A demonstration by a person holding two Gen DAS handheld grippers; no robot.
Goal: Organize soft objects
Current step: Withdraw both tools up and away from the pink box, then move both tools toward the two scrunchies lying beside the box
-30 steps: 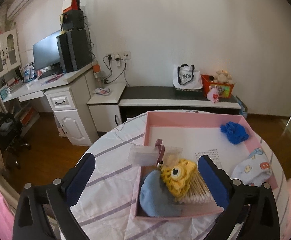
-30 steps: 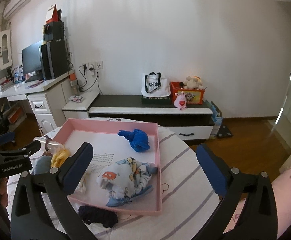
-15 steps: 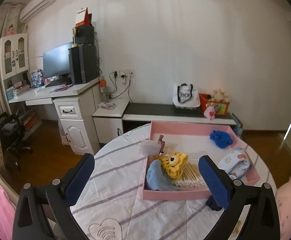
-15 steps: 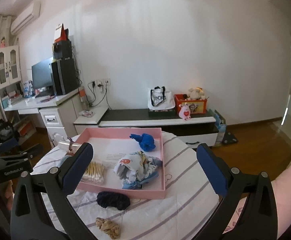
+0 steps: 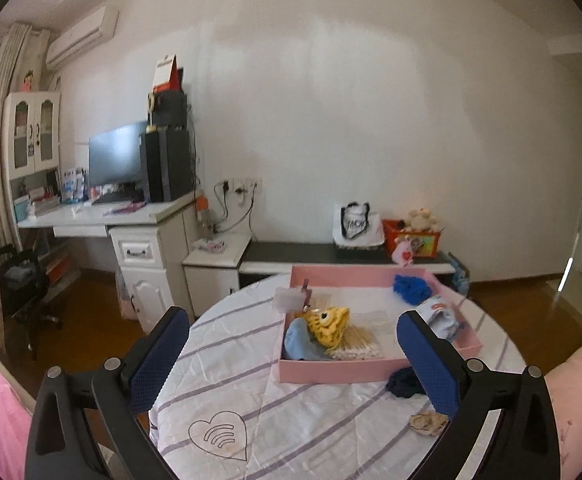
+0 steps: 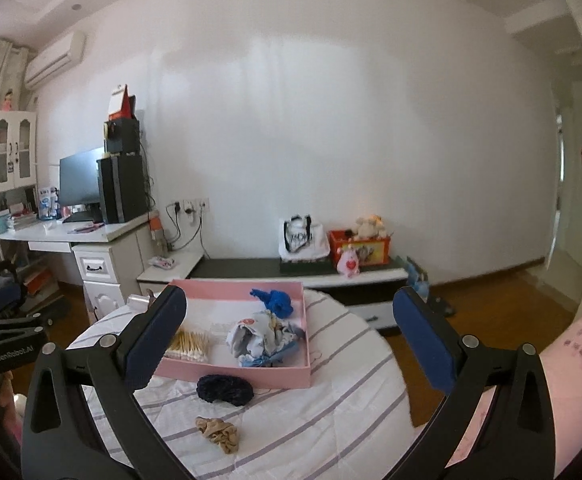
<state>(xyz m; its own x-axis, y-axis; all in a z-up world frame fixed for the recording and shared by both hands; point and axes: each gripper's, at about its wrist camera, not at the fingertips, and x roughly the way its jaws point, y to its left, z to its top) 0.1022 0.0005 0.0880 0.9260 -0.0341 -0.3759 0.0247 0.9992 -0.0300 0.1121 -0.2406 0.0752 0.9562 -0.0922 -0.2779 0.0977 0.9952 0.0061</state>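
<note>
A pink tray [image 5: 331, 372] [image 6: 251, 376] sits on the round striped table. In it lie a yellow crocheted toy [image 5: 329, 320], a light blue soft piece [image 5: 299, 344], a blue cloth [image 5: 411, 288] [image 6: 275, 300], a printed baby cloth [image 5: 439, 316] [image 6: 259, 338] and cotton swabs [image 6: 189, 346]. A dark navy scrunchie [image 6: 225, 388] [image 5: 405, 382] and a beige scrunchie [image 6: 217, 432] [image 5: 427, 422] lie on the table in front of the tray. My left gripper [image 5: 291, 364] is open and empty, raised back from the tray. My right gripper [image 6: 289, 344] is open and empty above the table.
The table edge [image 6: 395, 400] drops to a wooden floor. A low TV bench [image 6: 291, 272] with a white bag and toy box stands behind. A desk [image 5: 131, 216] with monitor is at the left. Pink fabric [image 6: 571, 360] is at the right.
Both grippers have pulled back and up from the tray, so the tray looks smaller and the two scrunchies on the table have come into view. Both stay open.
</note>
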